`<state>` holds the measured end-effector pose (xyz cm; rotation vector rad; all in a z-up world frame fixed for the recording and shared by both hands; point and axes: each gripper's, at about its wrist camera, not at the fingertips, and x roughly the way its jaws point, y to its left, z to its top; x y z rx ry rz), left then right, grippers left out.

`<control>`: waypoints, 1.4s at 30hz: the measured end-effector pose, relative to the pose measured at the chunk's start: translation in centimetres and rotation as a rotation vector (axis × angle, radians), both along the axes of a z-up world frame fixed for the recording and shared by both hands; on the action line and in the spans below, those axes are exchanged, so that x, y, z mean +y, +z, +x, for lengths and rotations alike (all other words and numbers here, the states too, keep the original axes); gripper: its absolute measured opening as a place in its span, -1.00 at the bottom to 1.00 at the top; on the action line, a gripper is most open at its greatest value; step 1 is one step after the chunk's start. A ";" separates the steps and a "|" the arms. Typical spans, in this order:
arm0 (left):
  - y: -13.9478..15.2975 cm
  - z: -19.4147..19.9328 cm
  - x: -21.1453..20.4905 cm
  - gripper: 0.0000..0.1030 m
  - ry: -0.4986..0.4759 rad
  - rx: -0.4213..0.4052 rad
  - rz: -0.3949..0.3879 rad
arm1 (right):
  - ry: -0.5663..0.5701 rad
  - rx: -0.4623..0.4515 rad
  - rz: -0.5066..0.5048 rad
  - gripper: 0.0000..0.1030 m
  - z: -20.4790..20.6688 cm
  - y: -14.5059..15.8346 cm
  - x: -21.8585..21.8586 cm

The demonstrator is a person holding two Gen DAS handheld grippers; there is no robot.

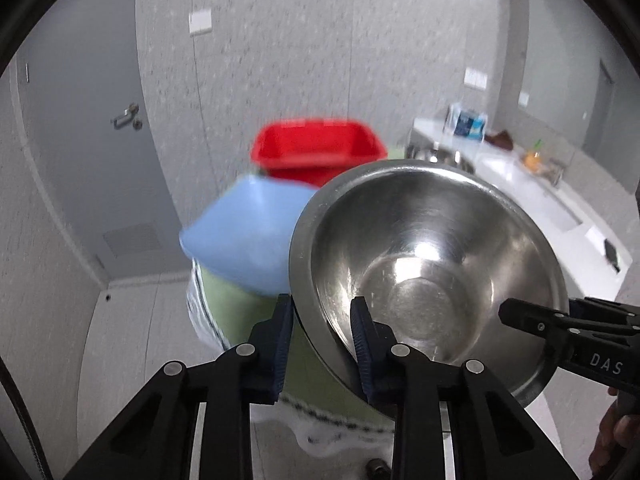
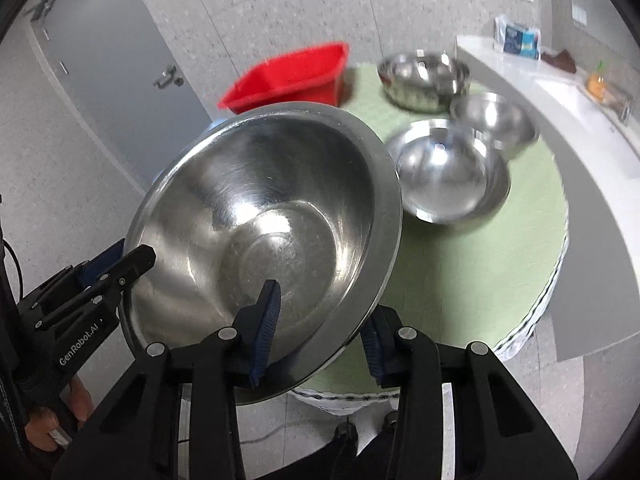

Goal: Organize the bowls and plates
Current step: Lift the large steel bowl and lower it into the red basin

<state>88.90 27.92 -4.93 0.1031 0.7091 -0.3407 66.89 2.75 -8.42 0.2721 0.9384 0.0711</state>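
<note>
Steel is filling both our views: we are gripping one big steel bowl (image 1: 424, 272) between us, tilted, lifted above the near edge of the green-topped table (image 2: 472, 280). Our left gripper (image 1: 320, 340) is clamping the bowl's rim, one pad inside, one outside, and our right gripper (image 2: 320, 328) is pinching the opposite rim the same way. Beyond the bowl, three smaller steel bowls (image 2: 448, 168) are sitting on the table, with a red bin (image 2: 288, 80) and a blue bin (image 1: 244, 232) behind it
</note>
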 end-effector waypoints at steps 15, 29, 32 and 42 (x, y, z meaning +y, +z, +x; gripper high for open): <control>3.7 15.0 -0.5 -0.51 0.065 -0.100 -0.057 | 0.095 -0.122 -0.016 -0.24 16.5 3.3 -1.2; -2.2 36.7 -7.6 -0.51 0.167 0.043 0.045 | 0.169 0.031 0.025 -0.24 34.7 -5.0 -2.8; -3.7 40.1 -8.6 -0.51 0.177 0.080 0.054 | 0.174 0.069 0.040 -0.24 36.1 -6.9 -2.8; -6.7 46.5 -10.8 -0.49 0.180 0.137 0.097 | 0.180 0.127 0.030 -0.17 38.4 -7.5 -2.8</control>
